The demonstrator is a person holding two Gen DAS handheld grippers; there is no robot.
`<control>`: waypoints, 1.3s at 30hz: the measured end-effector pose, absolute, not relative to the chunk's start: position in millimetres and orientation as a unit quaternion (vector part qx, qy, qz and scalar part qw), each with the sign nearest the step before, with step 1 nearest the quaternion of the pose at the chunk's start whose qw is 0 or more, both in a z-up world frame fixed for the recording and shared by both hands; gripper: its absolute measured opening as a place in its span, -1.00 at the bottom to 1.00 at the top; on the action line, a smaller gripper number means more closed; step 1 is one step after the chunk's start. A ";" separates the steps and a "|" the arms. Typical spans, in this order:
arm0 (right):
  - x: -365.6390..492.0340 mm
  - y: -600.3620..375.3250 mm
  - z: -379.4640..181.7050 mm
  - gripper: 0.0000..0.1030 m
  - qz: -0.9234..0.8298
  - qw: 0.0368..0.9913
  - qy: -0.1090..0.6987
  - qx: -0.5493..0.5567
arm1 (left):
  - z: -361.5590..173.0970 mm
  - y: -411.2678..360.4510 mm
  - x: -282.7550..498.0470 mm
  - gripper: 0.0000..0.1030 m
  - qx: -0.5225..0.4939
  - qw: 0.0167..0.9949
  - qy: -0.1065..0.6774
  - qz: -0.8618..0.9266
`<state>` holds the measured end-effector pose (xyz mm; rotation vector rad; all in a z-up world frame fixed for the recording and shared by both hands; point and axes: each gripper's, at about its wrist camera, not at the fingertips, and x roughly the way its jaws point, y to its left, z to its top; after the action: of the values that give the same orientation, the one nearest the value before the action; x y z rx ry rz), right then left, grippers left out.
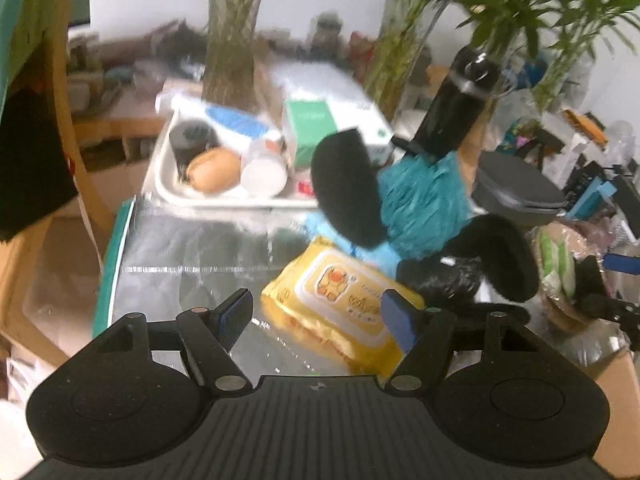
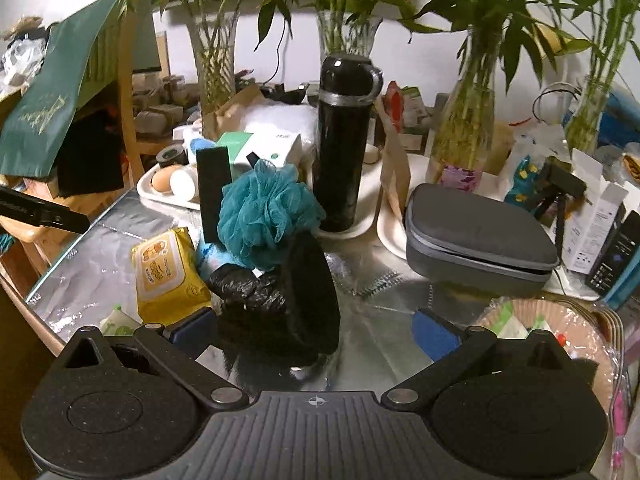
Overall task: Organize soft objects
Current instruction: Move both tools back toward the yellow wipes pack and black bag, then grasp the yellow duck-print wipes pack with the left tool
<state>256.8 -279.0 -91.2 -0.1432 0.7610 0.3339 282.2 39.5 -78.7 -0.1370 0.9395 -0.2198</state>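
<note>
Left gripper (image 1: 316, 312) is seen with jaws apart, nothing clamped; the yellow wipes pack (image 1: 340, 304) lies on the table below and between the blue pads (image 1: 394, 320), contact can't be confirmed. Left view is motion-blurred

Right gripper (image 2: 314, 328) is seen with jaws wide apart, nothing gripped; the black foam pad (image 2: 312, 292) stands on edge in the gap between the fingers, not pressed by either

Soft items are clustered mid-table on the reflective silver sheet (image 2: 384, 320):
- teal bath pouf (image 2: 268, 208) sits on top of the pile, just in front of the black flask (image 2: 344, 140)
- a second black foam block (image 2: 214, 192) stands upright, touching the pouf on its left side in the right view
- crumpled black plastic bag (image 2: 244, 288) is wedged between the wipes pack and the curved foam pad
- a light blue item is partly hidden under the pouf, can't be identified

Behind the pile a white tray (image 1: 168, 192) is seen holding an egg (image 1: 214, 170), a tape roll and small containers. Grey zip case (image 2: 476, 236) lies to the right, well apart from the pile. Vases with bamboo line the back
</note>
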 end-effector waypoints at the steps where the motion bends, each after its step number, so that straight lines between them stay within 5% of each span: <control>1: 258.7 -277.8 -91.7 1.00 0.166 0.912 0.369 -0.071 | -82.4 39.9 285.8 0.37 -0.066 0.879 0.461 -0.102; 9: 276.0 -274.5 -96.8 1.00 0.171 0.909 0.372 -0.081 | -103.5 60.1 314.5 0.60 -0.155 0.834 0.526 -0.069; 26: 291.6 -279.1 -98.7 1.00 0.165 0.908 0.381 -0.057 | -166.7 59.2 380.8 0.61 -0.245 0.709 0.656 -0.089; 39: 297.2 -270.8 -92.2 1.00 0.170 0.909 0.377 -0.055 | -182.8 55.7 407.1 0.61 -0.322 0.667 0.670 -0.062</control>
<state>297.2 -270.8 -92.2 -0.1134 0.7780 0.3514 407.1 55.7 -182.8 -0.7258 1.5114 -0.1395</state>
